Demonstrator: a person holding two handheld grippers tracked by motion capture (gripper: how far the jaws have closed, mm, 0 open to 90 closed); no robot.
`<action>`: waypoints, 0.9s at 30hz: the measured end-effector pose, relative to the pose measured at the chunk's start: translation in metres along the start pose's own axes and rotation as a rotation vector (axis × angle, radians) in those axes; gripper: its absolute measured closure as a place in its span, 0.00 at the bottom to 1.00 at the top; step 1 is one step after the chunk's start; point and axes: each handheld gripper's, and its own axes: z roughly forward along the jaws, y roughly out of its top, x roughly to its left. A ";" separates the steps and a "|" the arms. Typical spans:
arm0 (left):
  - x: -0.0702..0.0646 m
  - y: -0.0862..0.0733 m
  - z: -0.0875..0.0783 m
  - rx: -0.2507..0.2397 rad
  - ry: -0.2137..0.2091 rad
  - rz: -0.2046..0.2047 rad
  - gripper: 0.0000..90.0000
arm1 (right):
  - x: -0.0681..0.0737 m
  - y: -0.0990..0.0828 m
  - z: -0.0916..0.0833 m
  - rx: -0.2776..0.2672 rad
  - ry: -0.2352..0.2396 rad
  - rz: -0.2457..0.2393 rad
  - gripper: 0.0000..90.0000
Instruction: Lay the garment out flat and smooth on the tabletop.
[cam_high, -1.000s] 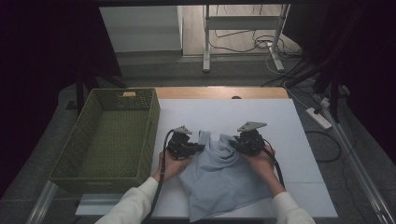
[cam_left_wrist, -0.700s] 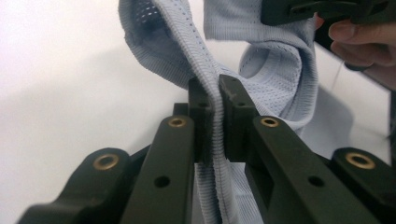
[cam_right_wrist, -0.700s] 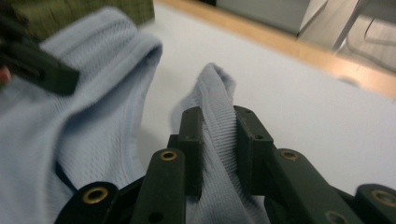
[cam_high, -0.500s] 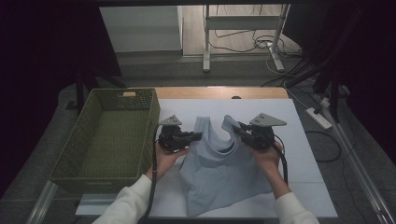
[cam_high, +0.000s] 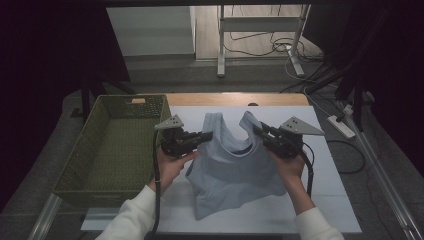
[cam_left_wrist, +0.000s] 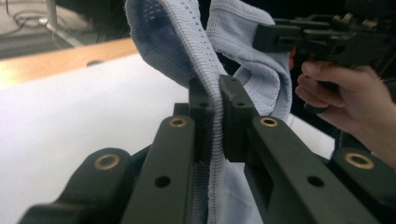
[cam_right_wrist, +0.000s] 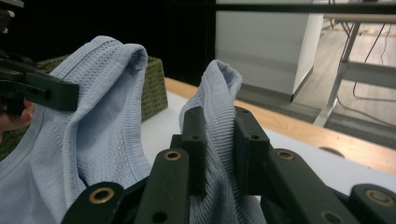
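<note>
Jaws first: on my left gripper (cam_high: 209, 135) the two black jaws are pinched down to a narrow slit with the ribbed edge of the pale blue tank top (cam_high: 235, 170) clamped between them — in the left gripper view that knitted hem runs straight down the gap, and the shoulder strap stands up above the jaw tips. My right gripper (cam_high: 256, 128) has been closing a little further just now, and in the right gripper view its jaws stand slightly wider, with a thicker fold of the other strap bunched and held between them. Both grippers face each other across the neckline, so the tank top hangs spread between them above the white table sheet (cam_high: 330, 200), its lower hem draping down onto the sheet nearer to me. The green wicker basket (cam_high: 112, 145) sits to the left of the tank top, just beside my left hand (cam_high: 172, 167), its near wall close to the left gripper's cable. To the right of the tank top I see bare white sheet out to the table edge, and beyond the tank top a strip of sheet and then the wooden table rim (cam_high: 235, 99). My right hand (cam_high: 290, 167) is over the sheet, well apart from the basket.
</note>
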 end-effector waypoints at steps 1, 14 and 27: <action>-0.001 0.001 -0.002 -0.008 -0.001 0.002 0.93 | 0.001 0.003 -0.002 -0.016 0.002 -0.002 0.85; -0.013 0.018 -0.026 -0.099 -0.015 0.030 0.93 | 0.010 0.019 -0.022 -0.147 -0.024 -0.025 0.85; -0.018 0.022 -0.039 -0.131 -0.033 0.022 0.93 | 0.015 0.025 -0.033 -0.176 -0.023 -0.027 0.84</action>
